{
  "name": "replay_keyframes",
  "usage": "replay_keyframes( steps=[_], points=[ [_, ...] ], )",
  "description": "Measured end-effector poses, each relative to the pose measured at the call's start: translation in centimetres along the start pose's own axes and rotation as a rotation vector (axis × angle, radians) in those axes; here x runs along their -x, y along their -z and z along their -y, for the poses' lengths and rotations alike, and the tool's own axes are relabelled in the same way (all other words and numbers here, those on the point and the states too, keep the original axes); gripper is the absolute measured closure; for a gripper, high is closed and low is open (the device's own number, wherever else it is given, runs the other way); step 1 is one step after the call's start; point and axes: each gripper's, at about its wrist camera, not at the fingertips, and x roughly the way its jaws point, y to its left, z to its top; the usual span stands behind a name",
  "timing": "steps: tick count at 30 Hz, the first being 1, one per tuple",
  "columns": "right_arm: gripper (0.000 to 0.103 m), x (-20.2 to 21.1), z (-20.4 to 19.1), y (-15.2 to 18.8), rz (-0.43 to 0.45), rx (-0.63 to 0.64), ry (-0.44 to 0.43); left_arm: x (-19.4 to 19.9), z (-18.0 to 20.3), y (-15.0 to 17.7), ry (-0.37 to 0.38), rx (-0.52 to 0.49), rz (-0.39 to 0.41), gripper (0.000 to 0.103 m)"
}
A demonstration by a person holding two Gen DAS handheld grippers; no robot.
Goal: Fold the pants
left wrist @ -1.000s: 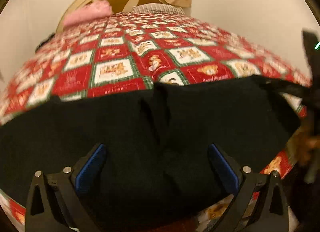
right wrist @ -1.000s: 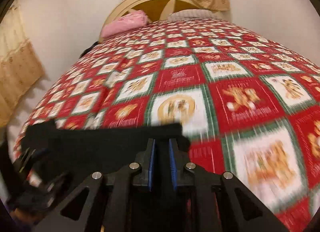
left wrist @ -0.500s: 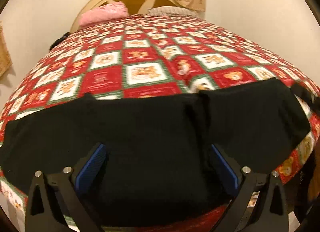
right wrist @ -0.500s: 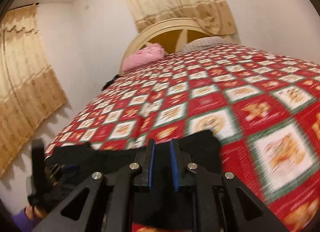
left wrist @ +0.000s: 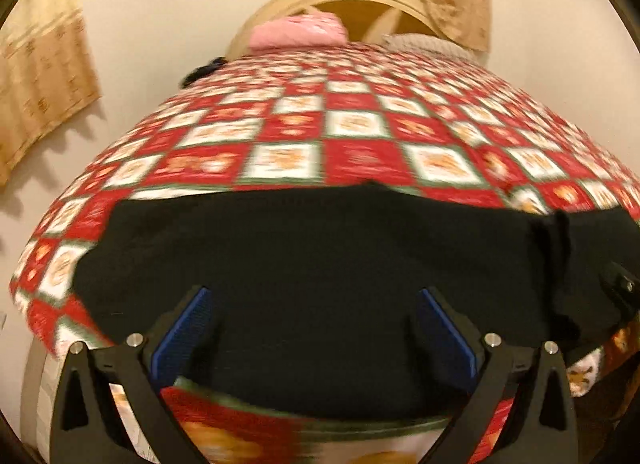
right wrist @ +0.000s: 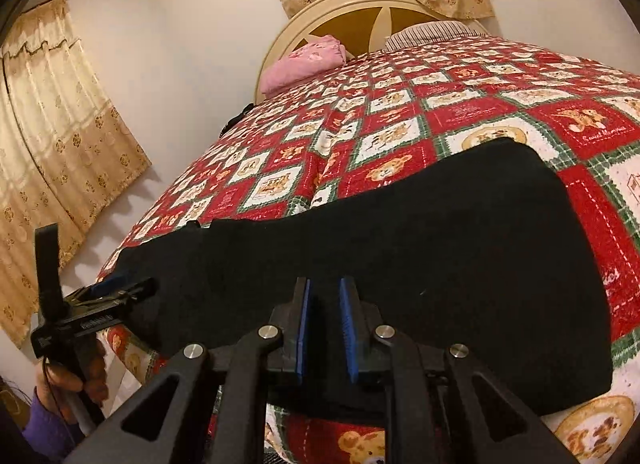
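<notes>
Black pants [right wrist: 400, 248] are laid flat across the near edge of the quilt [right wrist: 400, 132]. Left gripper [left wrist: 316, 334] fingers are spread wide over the cloth, nothing pinched. Right gripper [right wrist: 325, 328] pads are held slightly apart, nothing seen gripped. Risk: only the top layer gets caught, so the fold bunches or slides off the near edge.

A bed [right wrist: 460, 104] under a red, white and green checked bear-print quilt [left wrist: 360, 160] carries black pants [right wrist: 400, 248] spread just ahead of the right gripper [right wrist: 325, 328], a pink pillow [right wrist: 304, 64] and striped pillow [right wrist: 428, 33] far beyond it
</notes>
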Motion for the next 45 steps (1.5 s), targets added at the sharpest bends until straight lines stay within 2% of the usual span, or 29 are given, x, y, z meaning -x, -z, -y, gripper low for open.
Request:
replay_keyframes(
  steps=[5, 8, 10, 13, 15, 17, 20, 22, 24, 28, 31, 32, 37, 41, 45],
  points=[
    [0.087, 0.1, -0.2, 0.3, 0.008, 0.003, 0.023, 1.2, -8.1, 0.3, -0.12, 0.177, 0.057, 0.0],
    [0.087, 0.2, 0.0, 0.3, 0.005, -0.011, 0.021, 0.6, -12.3, 0.6, -0.16, 0.305, 0.068, 0.0],
    [0.087, 0.2, 0.1, 0.2, 0.002, -0.024, 0.021, -0.1, -14.1, 0.7, -0.159, 0.374, 0.061, 0.0],
    [0.087, 0.2, 0.1, 0.2, -0.001, -0.031, 0.024, -1.7, -16.0, 1.1, -0.092, 0.481, 0.028, 0.0],
    [0.087, 0.2, 0.0, 0.2, -0.002, -0.031, 0.026, -3.0, -16.1, 1.5, -0.069, 0.514, -0.002, 0.002],
    [0.087, 0.2, 0.1, 0.2, -0.003, -0.033, 0.025, -4.0, -15.7, 1.9, -0.064, 0.517, -0.026, 0.005],
    [0.087, 0.1, 0.1, 0.2, -0.004, -0.038, 0.024, -4.0, -14.7, 1.9, -0.11, 0.458, -0.01, 0.007],
    [0.087, 0.2, 0.1, 0.2, -0.003, -0.04, 0.022, -3.9, -14.7, 1.9, -0.102, 0.447, 0.0, 0.017],
    [0.087, 0.2, 0.1, 0.2, -0.001, -0.043, 0.022, -3.8, -14.9, 1.8, -0.087, 0.445, 0.002, 0.035],
    [0.087, 0.1, 0.0, 0.2, 0.001, -0.043, 0.025, -3.9, -15.1, 1.7, -0.059, 0.449, 0.006, 0.054],
    [0.087, 0.2, 0.0, 0.2, 0.001, -0.044, 0.026, -3.9, -14.5, 1.5, -0.039, 0.438, 0.007, 0.076],
    [0.087, 0.1, 0.0, 0.2, 0.0, -0.044, 0.025, -3.8, -14.3, 1.4, -0.028, 0.442, 0.003, 0.079],
    [0.087, 0.1, 0.1, 0.0, -0.008, -0.059, 0.023, -2.6, -12.9, 0.6, -0.063, 0.389, 0.036, 0.082],
    [0.086, 0.1, 0.1, 0.0, -0.011, -0.066, 0.022, -0.3, -12.6, -0.4, 0.005, 0.39, 0.102, 0.082],
    [0.086, 0.4, 0.1, -0.1, -0.014, -0.075, 0.01, 2.5, -9.8, -2.1, 0.06, 0.304, 0.176, 0.082]
  ],
)
